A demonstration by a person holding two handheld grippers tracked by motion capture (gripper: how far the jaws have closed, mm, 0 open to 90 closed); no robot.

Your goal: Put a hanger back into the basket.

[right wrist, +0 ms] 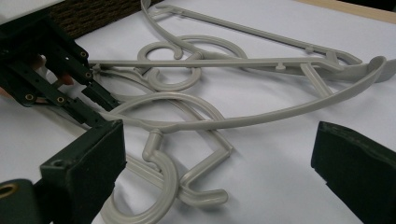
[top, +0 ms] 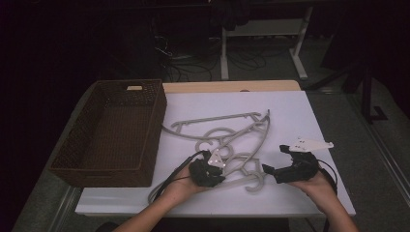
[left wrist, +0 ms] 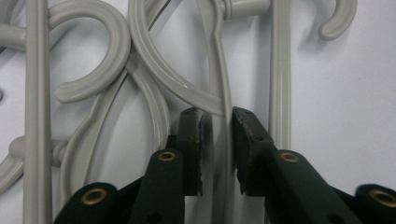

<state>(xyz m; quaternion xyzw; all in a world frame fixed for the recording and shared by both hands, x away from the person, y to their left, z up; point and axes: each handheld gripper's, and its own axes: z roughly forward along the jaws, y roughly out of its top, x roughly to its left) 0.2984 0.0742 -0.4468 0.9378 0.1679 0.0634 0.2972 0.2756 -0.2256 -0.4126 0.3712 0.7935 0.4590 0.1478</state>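
Left gripper [left wrist: 217, 116] jaws straddling hanger [left wrist: 219, 84].

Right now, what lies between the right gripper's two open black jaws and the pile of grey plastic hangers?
Bare white tabletop lies there. In the right gripper view the right gripper is open, its jaws apart from the grey plastic hangers.

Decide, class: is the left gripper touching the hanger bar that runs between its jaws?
Cannot tell. In the left gripper view the hanger bar runs between the left gripper pads, close to both, but contact is not plain.
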